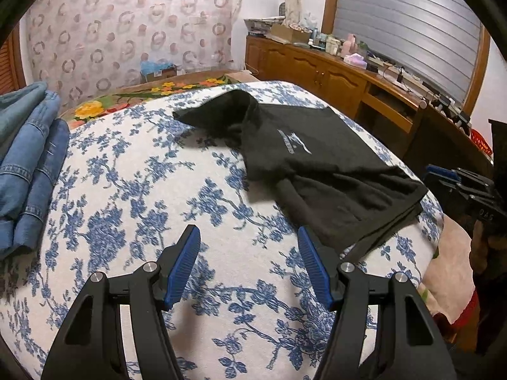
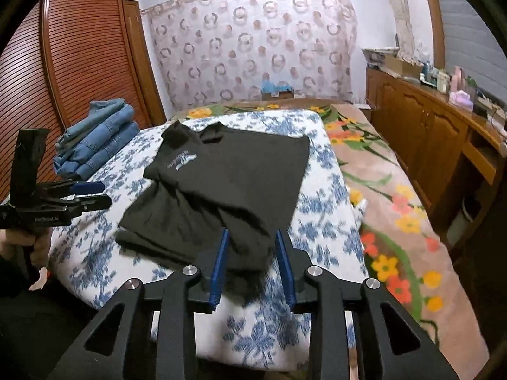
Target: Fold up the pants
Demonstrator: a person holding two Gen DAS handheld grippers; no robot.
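Black pants with a small white print lie folded on a white cloth with blue flowers spread over the bed. My left gripper hangs open above bare cloth, just left of the pants' near edge, with nothing between its fingers. In the right wrist view the pants reach to my right gripper. Its jaws stand partly apart with the near corner of the black fabric lying loose between the blue pads. The left gripper shows at the far left, held by a hand.
A stack of folded blue jeans sits at the cloth's far left. A flowered blanket covers the bed to the right. A wooden sideboard with clutter runs along the right wall, and a slatted wardrobe stands on the left.
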